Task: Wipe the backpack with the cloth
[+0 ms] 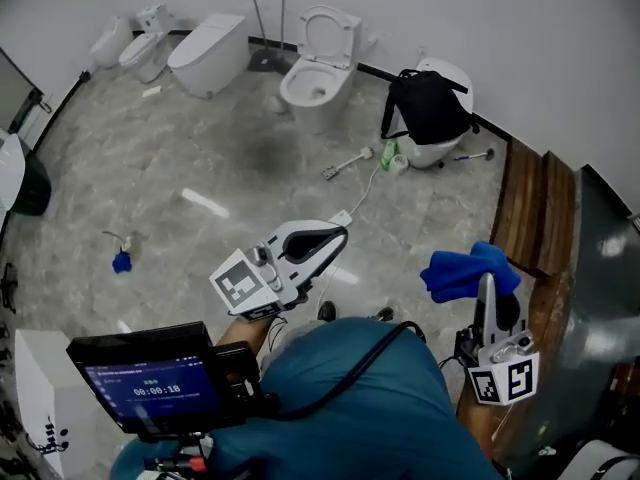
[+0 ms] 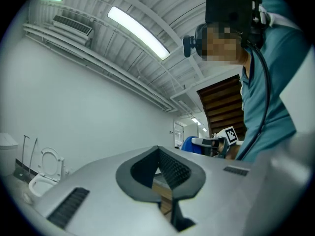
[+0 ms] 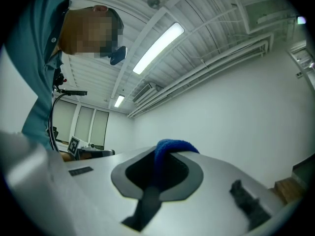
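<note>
Blue cloth, black backpack – a pale grey room

The cloth [image 1: 468, 271] is deep royal blue with a fuzzy nap. The right gripper [image 1: 488, 286] is white-grey with black pads and a black-and-white square marker [image 1: 507, 380], and the left gripper [image 1: 338, 232] has the same colours. The backpack [image 1: 428, 106] is plain black, with no pattern to be seen. The toilet [image 1: 318, 76] is glossy white and the floor [image 1: 200, 158] grey with cloudy marble veining. The wood panel [image 1: 535, 208] is warm brown in long strips – and the person's shirt [image 1: 370, 398] is teal.
</note>
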{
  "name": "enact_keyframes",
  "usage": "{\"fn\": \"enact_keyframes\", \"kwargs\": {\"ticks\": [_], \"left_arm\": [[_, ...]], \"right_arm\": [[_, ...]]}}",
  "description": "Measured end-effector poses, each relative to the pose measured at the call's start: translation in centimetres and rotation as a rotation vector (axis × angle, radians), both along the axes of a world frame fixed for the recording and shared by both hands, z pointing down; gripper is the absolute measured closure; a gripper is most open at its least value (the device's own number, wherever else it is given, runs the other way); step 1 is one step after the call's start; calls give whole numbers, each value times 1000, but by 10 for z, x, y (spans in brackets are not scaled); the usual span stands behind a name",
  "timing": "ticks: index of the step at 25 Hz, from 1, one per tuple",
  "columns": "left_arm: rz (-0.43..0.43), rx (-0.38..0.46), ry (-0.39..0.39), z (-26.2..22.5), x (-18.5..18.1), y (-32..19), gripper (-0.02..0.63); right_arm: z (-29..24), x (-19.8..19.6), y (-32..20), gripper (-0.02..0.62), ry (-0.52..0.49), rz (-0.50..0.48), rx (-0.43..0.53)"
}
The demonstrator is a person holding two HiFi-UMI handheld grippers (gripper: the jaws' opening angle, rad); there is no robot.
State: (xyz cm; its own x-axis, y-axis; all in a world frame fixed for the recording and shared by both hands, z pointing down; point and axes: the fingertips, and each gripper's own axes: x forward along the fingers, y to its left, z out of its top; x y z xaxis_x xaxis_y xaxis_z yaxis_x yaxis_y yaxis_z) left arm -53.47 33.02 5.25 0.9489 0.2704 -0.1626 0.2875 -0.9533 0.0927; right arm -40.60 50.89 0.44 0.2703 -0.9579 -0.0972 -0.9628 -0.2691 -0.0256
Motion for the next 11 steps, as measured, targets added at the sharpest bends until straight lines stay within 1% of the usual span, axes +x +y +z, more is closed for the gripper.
{"fn": "enact_keyframes", "kwargs": {"ticks": [4,11], "left_arm": [[35,-28,15,-4,3,10,603],[56,-59,47,7,-10,16,603]], "right_arm": [[5,-7,9,574,1,25,-9],[17,-22,17,574,15,42,-20]]}}
